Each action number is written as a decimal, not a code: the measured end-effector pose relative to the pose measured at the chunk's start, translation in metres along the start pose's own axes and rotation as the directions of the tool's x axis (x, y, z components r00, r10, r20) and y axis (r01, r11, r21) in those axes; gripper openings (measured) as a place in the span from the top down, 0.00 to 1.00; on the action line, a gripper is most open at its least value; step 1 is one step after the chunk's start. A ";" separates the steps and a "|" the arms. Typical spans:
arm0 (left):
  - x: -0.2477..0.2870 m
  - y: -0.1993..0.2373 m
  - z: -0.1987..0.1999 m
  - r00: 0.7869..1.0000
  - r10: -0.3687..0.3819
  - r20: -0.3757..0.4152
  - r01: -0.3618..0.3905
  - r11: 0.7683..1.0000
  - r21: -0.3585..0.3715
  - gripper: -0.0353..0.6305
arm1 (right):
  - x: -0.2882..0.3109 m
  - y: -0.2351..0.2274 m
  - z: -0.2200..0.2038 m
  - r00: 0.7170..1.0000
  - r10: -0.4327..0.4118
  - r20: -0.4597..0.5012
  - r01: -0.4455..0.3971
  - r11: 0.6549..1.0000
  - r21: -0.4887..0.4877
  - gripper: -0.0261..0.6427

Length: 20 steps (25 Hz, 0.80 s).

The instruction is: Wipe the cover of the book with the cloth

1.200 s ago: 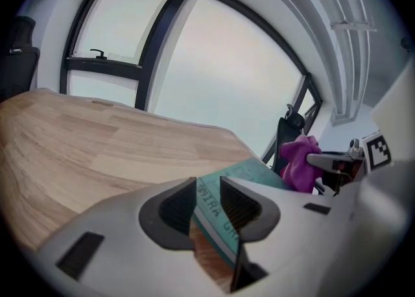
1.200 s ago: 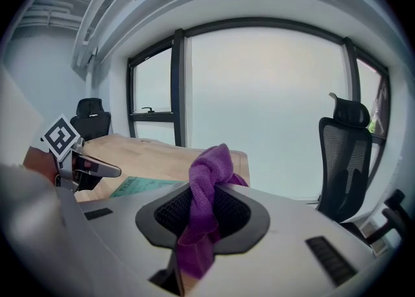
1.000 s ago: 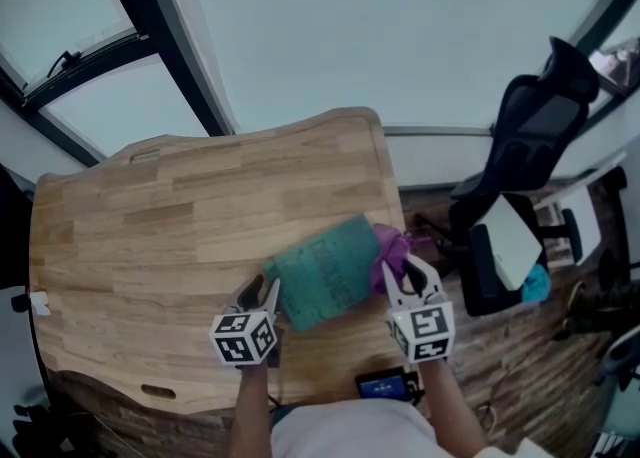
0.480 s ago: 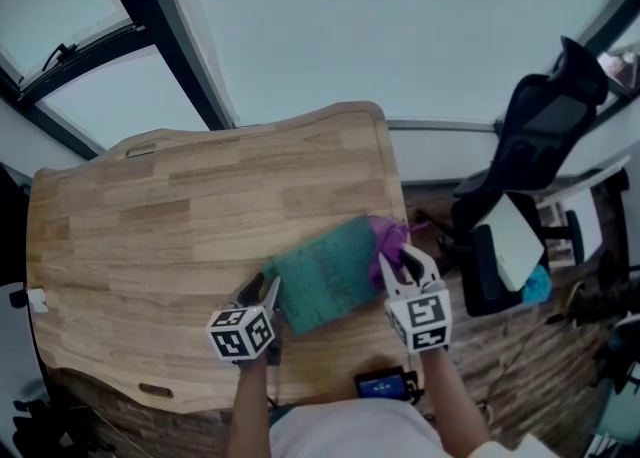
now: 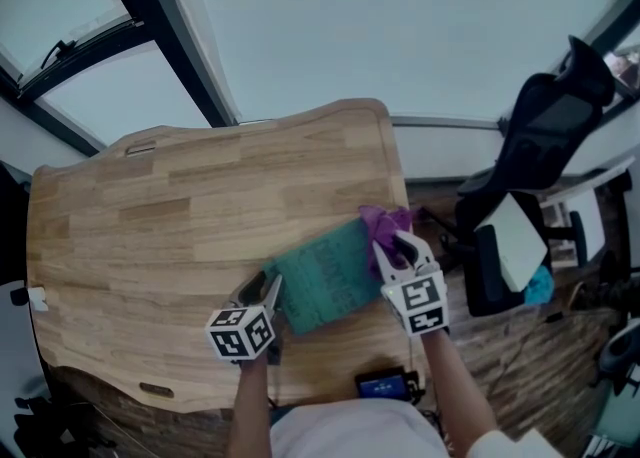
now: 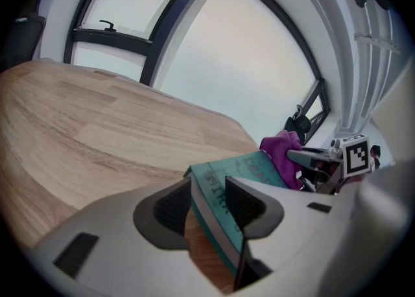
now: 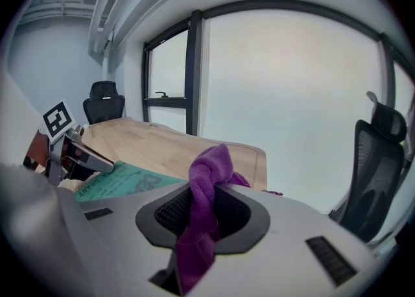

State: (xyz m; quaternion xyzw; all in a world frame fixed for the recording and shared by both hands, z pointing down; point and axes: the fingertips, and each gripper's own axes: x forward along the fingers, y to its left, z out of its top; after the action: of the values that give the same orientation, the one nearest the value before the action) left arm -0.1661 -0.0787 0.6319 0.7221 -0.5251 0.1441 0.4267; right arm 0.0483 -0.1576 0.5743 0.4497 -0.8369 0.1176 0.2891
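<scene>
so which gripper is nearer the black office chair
Right. The right gripper hangs at the wooden table's chair-side edge; the left gripper is beyond the teal book, farther from the black office chair.

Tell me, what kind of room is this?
Most likely an office. There is a wooden desk, a black swivel chair beside it, and large windows with dark frames behind the desk.

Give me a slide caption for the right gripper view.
Right gripper shut on a purple cloth, with the teal book lying at left on the wooden table.
</scene>
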 end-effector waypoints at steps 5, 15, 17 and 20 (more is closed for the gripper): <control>0.000 0.000 -0.001 1.000 -0.015 -0.003 0.015 1.000 -0.009 0.73 | 0.010 0.004 -0.006 0.999 0.024 -0.042 -0.024 1.000 -0.013 0.85; 0.002 -0.001 -0.001 1.000 -0.024 -0.011 0.024 1.000 -0.009 0.73 | 0.034 0.018 -0.020 0.987 0.090 -0.135 -0.096 0.995 -0.032 0.85; 0.002 -0.001 -0.002 0.999 -0.034 -0.006 0.034 0.999 -0.018 0.74 | 0.036 0.018 -0.022 0.987 0.090 -0.134 -0.092 0.996 -0.003 0.85; 0.003 0.001 -0.002 0.999 -0.052 0.005 0.052 0.998 -0.030 0.74 | 0.037 0.018 -0.022 0.985 0.094 -0.148 -0.091 0.995 0.027 0.85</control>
State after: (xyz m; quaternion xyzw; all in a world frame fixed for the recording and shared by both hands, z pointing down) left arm -0.1652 -0.0787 0.6354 0.7292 -0.5093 0.1234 0.4401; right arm 0.0261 -0.1625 0.6152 0.4032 -0.8317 0.1726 0.3406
